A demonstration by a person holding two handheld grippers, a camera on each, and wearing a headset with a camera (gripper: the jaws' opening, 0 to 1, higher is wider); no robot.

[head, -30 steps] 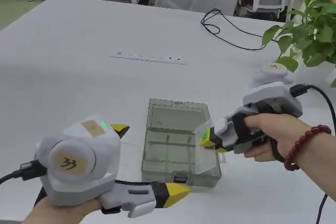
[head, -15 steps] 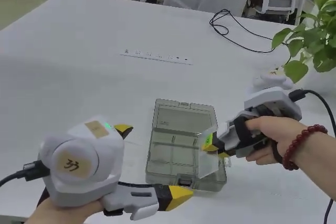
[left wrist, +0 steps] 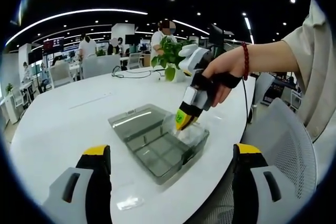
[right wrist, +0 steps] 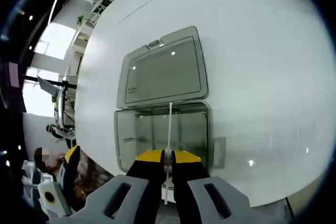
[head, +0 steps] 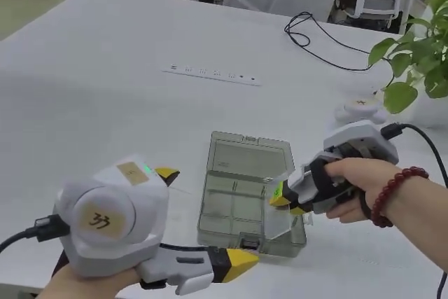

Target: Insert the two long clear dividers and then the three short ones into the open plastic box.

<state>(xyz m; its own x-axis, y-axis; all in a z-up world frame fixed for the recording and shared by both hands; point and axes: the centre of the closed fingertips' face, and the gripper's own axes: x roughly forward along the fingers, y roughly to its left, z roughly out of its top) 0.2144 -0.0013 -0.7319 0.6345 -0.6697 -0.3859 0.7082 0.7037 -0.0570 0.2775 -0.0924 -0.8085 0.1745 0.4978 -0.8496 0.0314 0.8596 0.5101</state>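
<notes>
Divider (right wrist: 169, 129), a clear sheet, is pinched upright in the jaws of the right gripper (head: 279, 199), over the near right part of the open box (head: 207, 197) on the counter (head: 105, 89). Left gripper (left wrist: 171, 150) hovers near left of the box, jaws spread wide.

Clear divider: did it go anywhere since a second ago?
The right gripper, shut on the clear divider, lowered it slightly toward the right side of the open plastic box. Nothing was picked up or let go. The left gripper stayed open by the box's front, and the box did not move.
</notes>
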